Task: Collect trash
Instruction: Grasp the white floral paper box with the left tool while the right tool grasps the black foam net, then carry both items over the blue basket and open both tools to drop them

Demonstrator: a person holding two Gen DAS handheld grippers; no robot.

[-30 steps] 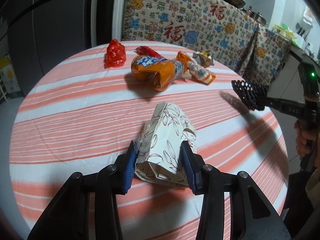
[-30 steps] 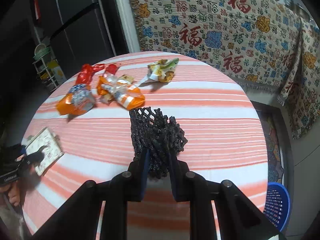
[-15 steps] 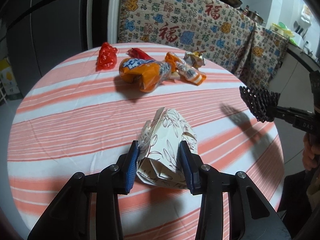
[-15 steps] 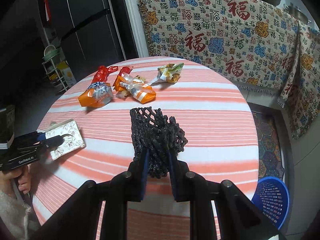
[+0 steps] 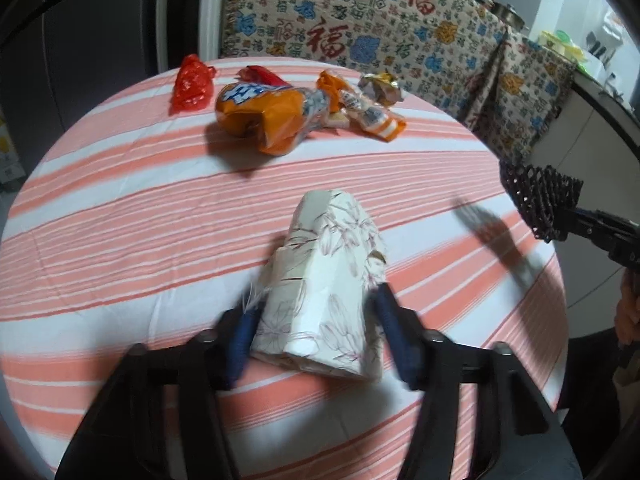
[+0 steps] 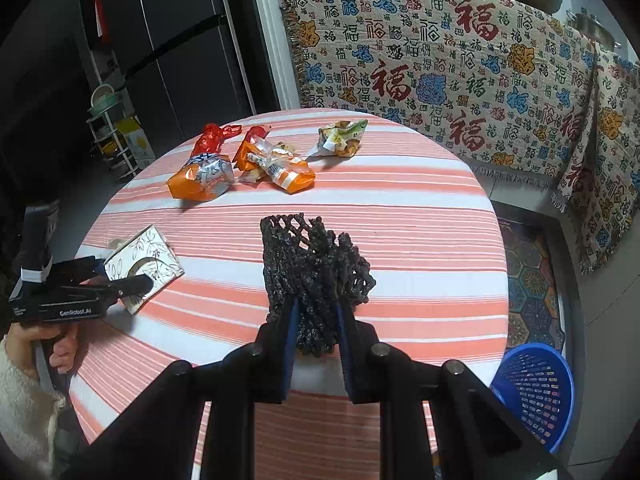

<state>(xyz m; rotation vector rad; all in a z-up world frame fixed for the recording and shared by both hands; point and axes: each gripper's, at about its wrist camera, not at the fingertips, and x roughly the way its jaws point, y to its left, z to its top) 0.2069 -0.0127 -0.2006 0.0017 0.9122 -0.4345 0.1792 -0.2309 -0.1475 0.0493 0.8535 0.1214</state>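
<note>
A crushed white box with a floral print (image 5: 324, 292) lies between the blue pads of my left gripper (image 5: 316, 320). Its jaws are opening, but both pads still touch the box's sides. The right wrist view has the same box (image 6: 140, 256) low over the table's left edge, with the left gripper (image 6: 120, 280) around it. My right gripper (image 6: 316, 312) is shut on a black mesh net (image 6: 316, 264) and holds it above the table's near side. In the left wrist view the net (image 5: 540, 196) hangs off the table's right edge.
At the far side of the round striped table (image 5: 120, 220) lie a red wrapper (image 5: 192, 84), an orange snack bag (image 5: 264, 116), an orange-white wrapper (image 5: 376, 118) and a crumpled gold wrapper (image 5: 380, 86). A blue basket (image 6: 532, 396) stands on the floor to the right.
My right gripper drew back from the table with the net, which slid right in the left wrist view. The left jaws spread slightly and the box between them widened.
</note>
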